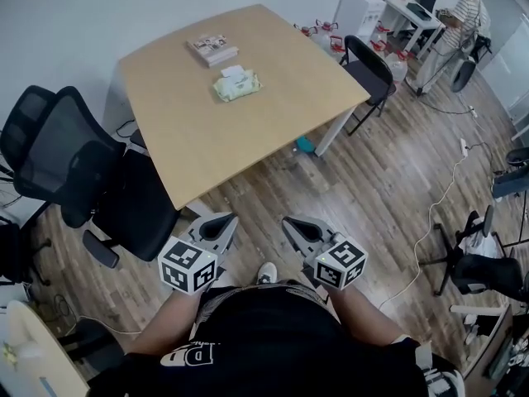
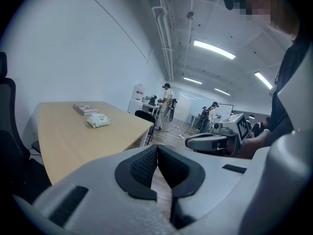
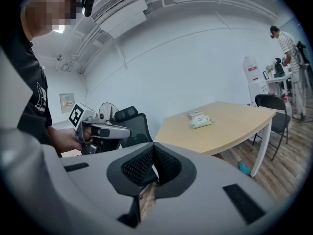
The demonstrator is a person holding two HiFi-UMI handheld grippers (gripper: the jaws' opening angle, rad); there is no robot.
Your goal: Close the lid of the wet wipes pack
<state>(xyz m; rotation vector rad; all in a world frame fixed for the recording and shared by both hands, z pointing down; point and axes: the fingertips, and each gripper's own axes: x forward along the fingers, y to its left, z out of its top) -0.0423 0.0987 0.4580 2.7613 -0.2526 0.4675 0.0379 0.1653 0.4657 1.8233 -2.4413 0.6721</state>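
The wet wipes pack, pale green with its white lid flap raised, lies on the far half of the wooden table. It also shows as a small pale pack in the left gripper view and, far off on the tabletop, as a pack in the right gripper view. My left gripper and right gripper hang side by side over the floor, short of the table's near edge. Both are shut with the pads touching and nothing between them. Each shows in the other's view: right gripper, left gripper.
A stack of booklets lies just beyond the pack. Black office chairs stand left of the table, and a black chair at its far right corner. A person stands at desks in the back right. A white cable runs over the floor.
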